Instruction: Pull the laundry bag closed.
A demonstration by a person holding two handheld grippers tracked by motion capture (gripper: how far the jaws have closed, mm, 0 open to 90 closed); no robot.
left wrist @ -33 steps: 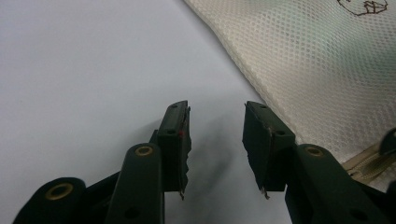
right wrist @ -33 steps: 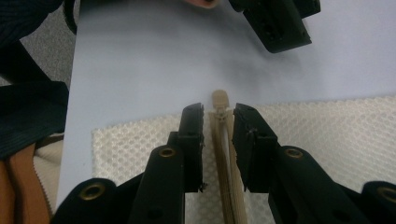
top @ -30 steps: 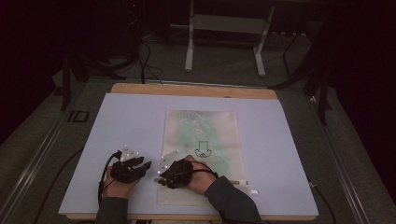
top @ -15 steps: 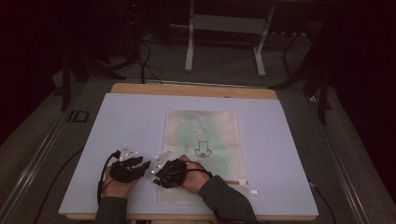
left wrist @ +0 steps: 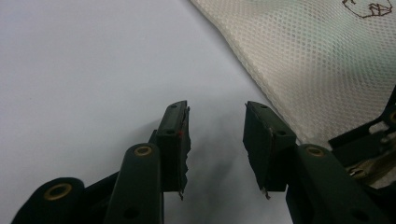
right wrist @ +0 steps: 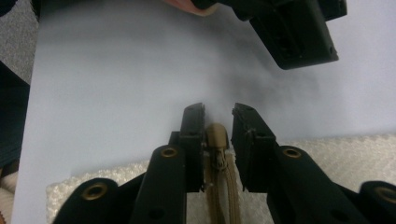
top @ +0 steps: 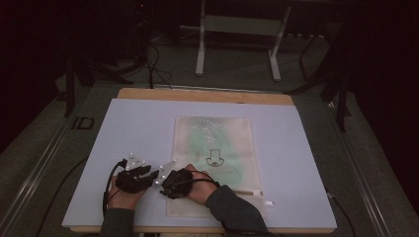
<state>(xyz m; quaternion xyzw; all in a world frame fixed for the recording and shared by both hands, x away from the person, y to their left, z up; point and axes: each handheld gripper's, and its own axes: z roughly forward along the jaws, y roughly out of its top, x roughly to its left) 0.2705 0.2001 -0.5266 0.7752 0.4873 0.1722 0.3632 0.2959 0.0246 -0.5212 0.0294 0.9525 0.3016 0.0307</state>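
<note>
Half open at the right claw (right wrist: 218,112), straddling the tan zipper pull (right wrist: 217,137) without pinching it yet. Slid leftward along the near edge of the mesh bag (top: 212,143) over the last second, so now lined up for a grip on that pull. Parted wide at the left claw (left wrist: 217,109), hovering over bare bench (top: 138,123) just beside the bag's edge. Looks cream, finely netted, flat on the bench, faintly green inside, with a small dark printed emblem; zip at the near left corner.
</note>
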